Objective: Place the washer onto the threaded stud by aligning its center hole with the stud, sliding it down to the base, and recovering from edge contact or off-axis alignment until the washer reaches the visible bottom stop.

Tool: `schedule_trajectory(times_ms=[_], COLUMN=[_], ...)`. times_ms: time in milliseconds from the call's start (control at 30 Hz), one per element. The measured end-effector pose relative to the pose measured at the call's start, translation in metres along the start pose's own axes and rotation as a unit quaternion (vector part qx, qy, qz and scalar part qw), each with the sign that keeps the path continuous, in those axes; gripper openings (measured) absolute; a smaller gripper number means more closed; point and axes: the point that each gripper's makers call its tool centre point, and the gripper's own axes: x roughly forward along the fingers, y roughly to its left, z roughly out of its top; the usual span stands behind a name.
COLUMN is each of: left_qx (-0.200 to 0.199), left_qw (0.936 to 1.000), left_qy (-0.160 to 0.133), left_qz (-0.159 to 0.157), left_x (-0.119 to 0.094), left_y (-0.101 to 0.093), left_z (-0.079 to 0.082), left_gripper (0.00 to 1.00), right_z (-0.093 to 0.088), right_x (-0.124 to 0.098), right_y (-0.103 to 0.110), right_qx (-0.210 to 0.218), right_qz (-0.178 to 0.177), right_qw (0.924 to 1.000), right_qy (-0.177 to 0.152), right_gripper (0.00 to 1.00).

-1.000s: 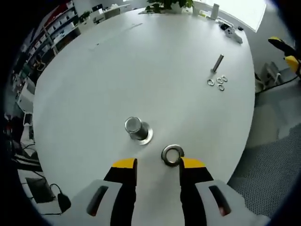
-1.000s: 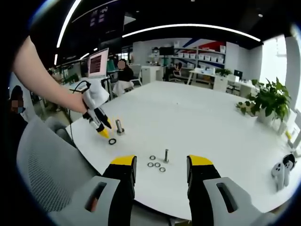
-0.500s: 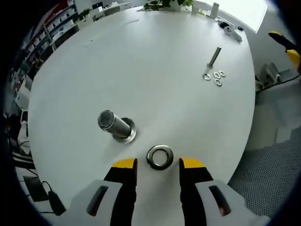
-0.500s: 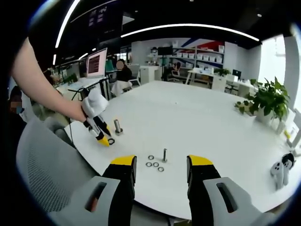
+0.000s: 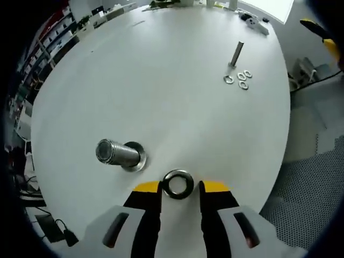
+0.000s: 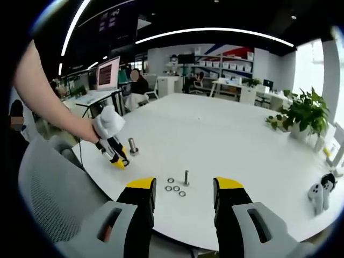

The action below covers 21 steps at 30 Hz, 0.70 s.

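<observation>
Left tongs (image 5: 180, 186) are bracketing the flat silver steel washer (image 5: 178, 184) lying on the big round white counter (image 5: 161, 80), jaws apart, just right of the upright threaded metal stud (image 5: 119, 154). Right tongs (image 6: 180, 185) are hanging released, nearer a smaller bolt (image 6: 186, 177) and little washers (image 6: 173, 187).

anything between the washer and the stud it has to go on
Nothing visible. The washer lies flat on the table between the left gripper jaws, and only bare tabletop separates it from the stud beside it.
</observation>
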Motion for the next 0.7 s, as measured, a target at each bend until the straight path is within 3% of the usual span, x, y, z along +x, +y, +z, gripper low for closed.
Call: schedule_trajectory(times_ms=[167, 700], left_qx=[0.012, 0.012], left_qw=[0.9999, 0.9992], left_qy=[0.007, 0.039], left_qz=[-0.004, -0.004], left_x=[-0.001, -0.005], left_y=[0.002, 0.000], left_z=[-0.003, -0.012], left_gripper=[0.21, 0.21], right_z=[0.000, -0.002], right_x=[0.000, 0.001], right_y=[0.001, 0.003], right_qx=[-0.001, -0.011], right_qz=[0.001, 0.002], right_qw=[1.0000, 0.9999], right_qy=[0.001, 0.009], right_gripper=[0.45, 0.45])
